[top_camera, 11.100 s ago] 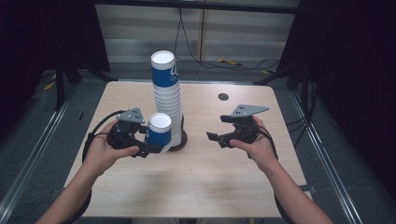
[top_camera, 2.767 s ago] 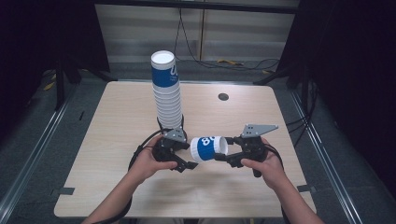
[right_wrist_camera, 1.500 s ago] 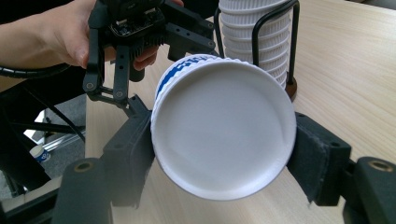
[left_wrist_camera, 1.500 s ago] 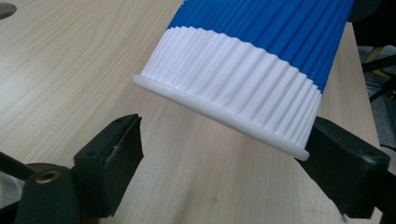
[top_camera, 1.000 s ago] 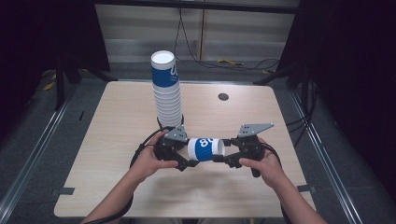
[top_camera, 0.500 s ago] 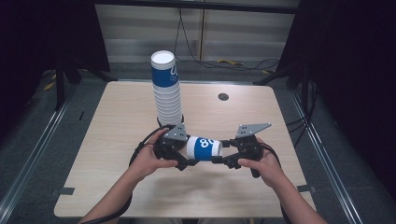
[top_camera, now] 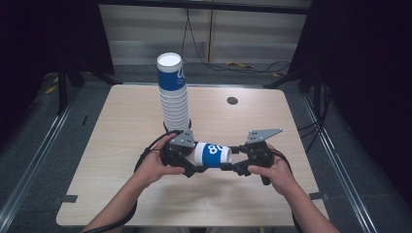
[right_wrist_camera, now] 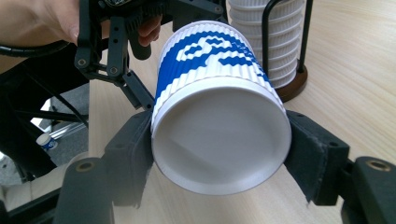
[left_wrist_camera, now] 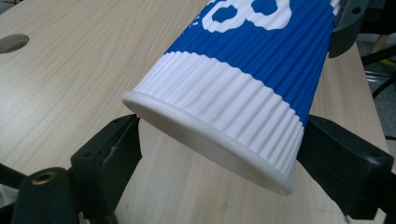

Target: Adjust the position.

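So there's one blue and white paper cup (top_camera: 212, 154) lying on its side in mid-air, held between both tongs, over the middle of the tabletop (top_camera: 121, 126) toward the near edge. The right tongs (top_camera: 227, 167) have it by the closed bottom end: in the right gripper view the two black pads sit tight against either side of the cup's base (right_wrist_camera: 219, 140), so those are pinched on the cup, as far in as they go with the cup in the way.

The left tongs (top_camera: 190, 171) are around the open rim end. In the left gripper view the rim (left_wrist_camera: 205, 140) sits between the two jaws. The right-hand pad looks like it's up against the ribbed wall, the left-hand one sits just under the rim edge, and I honestly can't tell whether it's really touching. Those jaws have just been closing back in after spreading wider, with the cup between them the whole way, so call it a loose, part-open hold around the rim, not a hard squeeze.

Behind the hands, a bit left of the tabletop's centre, there's a tall stack of matching cups (top_camera: 173, 97) standing upright in a black wire holder (right_wrist_camera: 285, 70), near the held cup but not touching it
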A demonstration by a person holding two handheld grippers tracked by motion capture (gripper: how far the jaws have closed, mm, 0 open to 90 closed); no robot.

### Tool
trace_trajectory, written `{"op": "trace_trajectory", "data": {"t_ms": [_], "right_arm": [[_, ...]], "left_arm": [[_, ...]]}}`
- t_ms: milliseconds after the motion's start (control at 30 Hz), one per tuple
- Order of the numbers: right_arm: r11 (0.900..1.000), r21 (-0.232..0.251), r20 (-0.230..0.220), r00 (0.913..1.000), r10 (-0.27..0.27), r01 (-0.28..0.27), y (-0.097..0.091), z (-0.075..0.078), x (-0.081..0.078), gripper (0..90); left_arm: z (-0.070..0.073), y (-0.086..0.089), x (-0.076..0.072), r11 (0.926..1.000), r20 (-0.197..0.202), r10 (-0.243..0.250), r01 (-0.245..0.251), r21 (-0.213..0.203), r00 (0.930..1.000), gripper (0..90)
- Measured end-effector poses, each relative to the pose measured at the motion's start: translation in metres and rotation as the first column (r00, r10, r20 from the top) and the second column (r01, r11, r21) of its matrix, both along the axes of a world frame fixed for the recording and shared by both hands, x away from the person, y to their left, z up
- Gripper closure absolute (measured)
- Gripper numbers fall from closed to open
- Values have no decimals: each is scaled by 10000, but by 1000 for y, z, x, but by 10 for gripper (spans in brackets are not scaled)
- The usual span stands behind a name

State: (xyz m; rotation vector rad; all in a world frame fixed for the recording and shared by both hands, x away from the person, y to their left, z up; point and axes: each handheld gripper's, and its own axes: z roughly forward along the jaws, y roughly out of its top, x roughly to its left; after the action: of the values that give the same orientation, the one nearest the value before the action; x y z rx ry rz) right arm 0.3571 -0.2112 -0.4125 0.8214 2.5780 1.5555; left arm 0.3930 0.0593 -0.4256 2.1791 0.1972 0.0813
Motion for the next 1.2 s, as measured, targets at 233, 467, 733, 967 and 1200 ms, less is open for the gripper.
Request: {"op": "trace_trajectory", "data": {"t_ms": [233, 467, 733, 967, 1200], "right_arm": [[10000, -27, -26, 10000, 14, -14, 2, -1, 0, 296], [10000, -75, -133, 9999, 55, -56, 3, -1, 1, 296], [9996, -182, -166, 9996, 229, -232, 6, -3, 1, 296], [9996, -63, -159, 9995, 282, -284, 5, -3, 1, 296], [9996, 100, -80, 9996, 282, -281, 6, -2, 2, 294]], "left_arm": [[1, -1, 0, 9999, 6, 28, -28, 109, 10000, 118], [1, -1, 1, 10000, 10, 36, -36, 85, 10000, 100], [2, -5, 0, 9999, 30, -78, 77, 150, 10000, 56], [2, -3, 0, 9998, -87, -152, 153, 133, 9998, 75], [5, -1, -1, 9998, -172, -30, 33, 179, 9998, 91]]}}
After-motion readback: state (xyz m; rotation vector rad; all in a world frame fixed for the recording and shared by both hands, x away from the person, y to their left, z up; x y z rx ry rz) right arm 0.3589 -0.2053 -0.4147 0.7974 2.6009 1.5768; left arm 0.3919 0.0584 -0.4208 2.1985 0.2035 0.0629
